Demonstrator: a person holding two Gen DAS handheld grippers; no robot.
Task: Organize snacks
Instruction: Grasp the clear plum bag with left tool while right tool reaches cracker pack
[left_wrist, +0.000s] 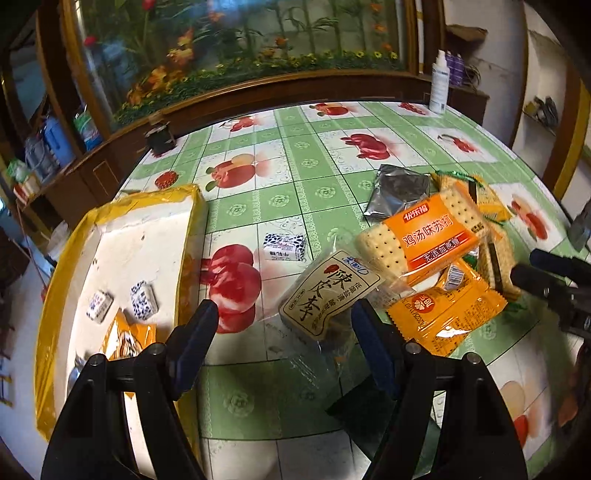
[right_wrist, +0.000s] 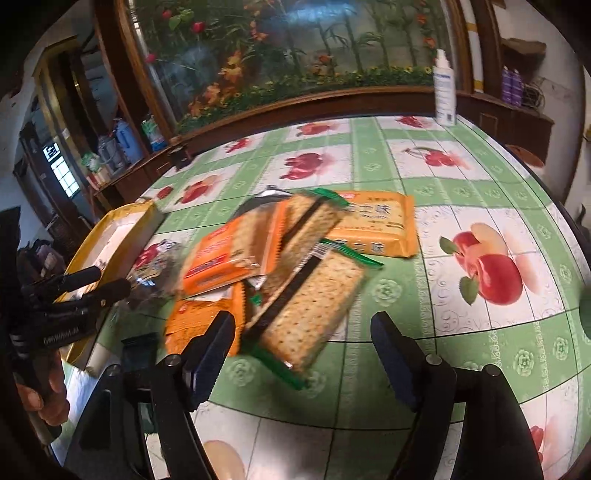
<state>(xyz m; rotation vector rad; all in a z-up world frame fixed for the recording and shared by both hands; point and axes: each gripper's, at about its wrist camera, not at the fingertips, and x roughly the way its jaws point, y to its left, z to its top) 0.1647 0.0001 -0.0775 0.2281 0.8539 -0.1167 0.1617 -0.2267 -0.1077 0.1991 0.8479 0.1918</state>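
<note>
A pile of snack packs lies on the fruit-print tablecloth: an orange cracker pack, a beige plum pack, an orange sachet and a silver pouch. A small milk candy lies apart. A white tray with yellow rim holds two candies and an orange sachet. My left gripper is open just before the plum pack. My right gripper is open over a green-edged cracker pack; more packs lie beyond.
A white spray bottle stands at the table's far edge, a dark small object at the far left corner. A wooden-framed glass cabinet with flowers backs the table. The right gripper shows at the left view's right edge.
</note>
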